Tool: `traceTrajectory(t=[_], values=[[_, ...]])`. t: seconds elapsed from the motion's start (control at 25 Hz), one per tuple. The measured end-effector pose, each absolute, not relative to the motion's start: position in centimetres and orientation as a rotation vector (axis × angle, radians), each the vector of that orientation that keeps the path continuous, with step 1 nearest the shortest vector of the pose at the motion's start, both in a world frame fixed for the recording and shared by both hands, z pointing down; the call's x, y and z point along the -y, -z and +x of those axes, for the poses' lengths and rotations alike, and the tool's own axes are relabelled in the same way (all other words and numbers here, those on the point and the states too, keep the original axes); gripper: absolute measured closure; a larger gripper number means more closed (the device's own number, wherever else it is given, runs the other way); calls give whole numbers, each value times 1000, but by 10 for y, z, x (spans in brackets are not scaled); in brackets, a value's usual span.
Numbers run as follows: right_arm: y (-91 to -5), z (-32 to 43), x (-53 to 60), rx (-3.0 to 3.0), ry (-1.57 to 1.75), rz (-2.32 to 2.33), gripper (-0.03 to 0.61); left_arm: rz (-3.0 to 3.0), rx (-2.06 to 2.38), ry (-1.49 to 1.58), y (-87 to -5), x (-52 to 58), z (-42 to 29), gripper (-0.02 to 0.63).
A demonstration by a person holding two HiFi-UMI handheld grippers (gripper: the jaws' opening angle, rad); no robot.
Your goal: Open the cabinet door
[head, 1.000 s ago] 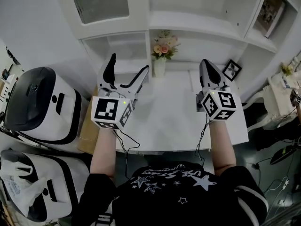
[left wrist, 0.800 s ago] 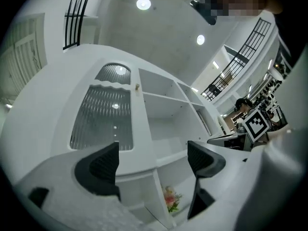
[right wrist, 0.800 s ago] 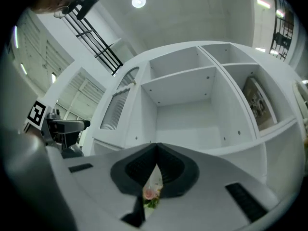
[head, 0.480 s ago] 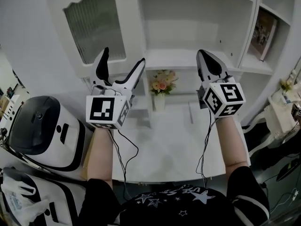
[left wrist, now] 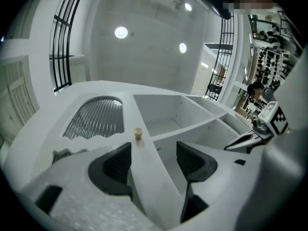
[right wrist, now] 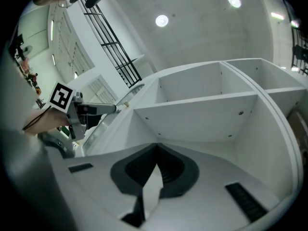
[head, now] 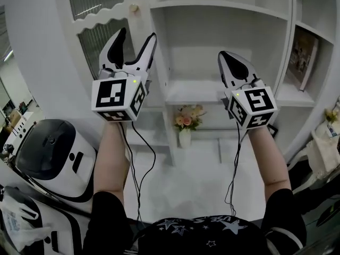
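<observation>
The white cabinet door with ribbed glass is at upper left and stands shut, its small tan knob on the right stile. My left gripper is raised just below that knob, open; its jaws have just been closing, with nothing gripped between them. In the left gripper view the knob sits just beyond the left pad, and the door's stile runs between the fingers of that gripper. My right gripper is shut and empty, held up before the open shelves.
A vase of flowers stands at the back of the white desk. Two white appliances sit low at the left. A framed picture leans in the right shelf.
Both grippers have risen from over the desk to the upper cabinet. The left gripper's jaws stand narrower than before. The right gripper stays shut.
</observation>
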State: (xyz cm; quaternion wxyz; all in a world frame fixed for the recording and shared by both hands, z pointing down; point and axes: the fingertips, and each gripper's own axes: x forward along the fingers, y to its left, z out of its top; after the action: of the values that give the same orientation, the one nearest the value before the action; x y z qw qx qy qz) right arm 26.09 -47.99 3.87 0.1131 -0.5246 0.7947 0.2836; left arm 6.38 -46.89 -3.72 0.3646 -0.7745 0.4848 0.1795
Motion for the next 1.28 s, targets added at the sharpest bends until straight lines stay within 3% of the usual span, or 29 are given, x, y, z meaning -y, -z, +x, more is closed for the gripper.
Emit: traceTrajectory(t=[0.28, 0.76, 0.84, 1.28], values=[[-25, 264, 502, -2331, -821, -1470, 572, -1892, -1290, -505, 85, 488, 61, 391], [-27, 267, 515, -2337, -824, -1401, 572, -1856, -1323, -606, 103, 500, 60, 431], [-29, 269, 516, -2337, -816, -1393, 572, -1851, -1341, -628, 105, 500, 56, 514], [-43, 273, 512, -2365, -756, -1359, 572, -1874, -1397, -678, 105, 499, 54, 523]])
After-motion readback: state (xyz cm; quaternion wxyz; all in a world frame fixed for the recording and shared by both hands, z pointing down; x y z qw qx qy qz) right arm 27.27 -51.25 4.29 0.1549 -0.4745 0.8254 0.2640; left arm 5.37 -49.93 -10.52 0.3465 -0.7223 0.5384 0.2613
